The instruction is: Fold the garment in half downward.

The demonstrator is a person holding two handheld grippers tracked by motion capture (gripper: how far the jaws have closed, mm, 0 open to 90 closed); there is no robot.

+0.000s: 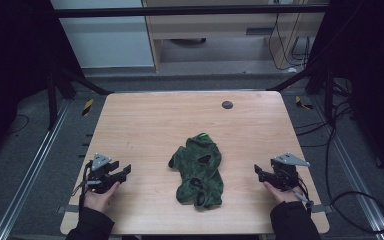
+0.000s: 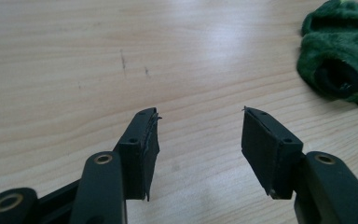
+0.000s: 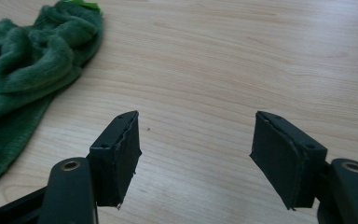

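Garment: I am looking at a crumpled green fleece garment (image 1: 198, 170) lying in a heap on the wooden table (image 1: 145, 120), toward the near edge; this is my landmark.
Left gripper: I am holding the left gripper (image 1: 121, 173) low over the table, well to the left of the garment, jaws spread wide with nothing between them.
Right gripper: I am holding the right gripper (image 1: 258, 171) to the right of the garment and apart from it, jaws also parted and empty.
Handling: I am judging the fleece to be light, soft and limp; it will sag and drag, not lift as one piece.
Hold: I am favouring the thick rolled folds on the garment's top side (image 3: 51, 51), or a flat outer edge, pinching deep so the pile does not slip.
Dark openings: I am seeing black-lined holes (image 2: 338, 79) in the garment, perhaps sleeves; I cannot tell.
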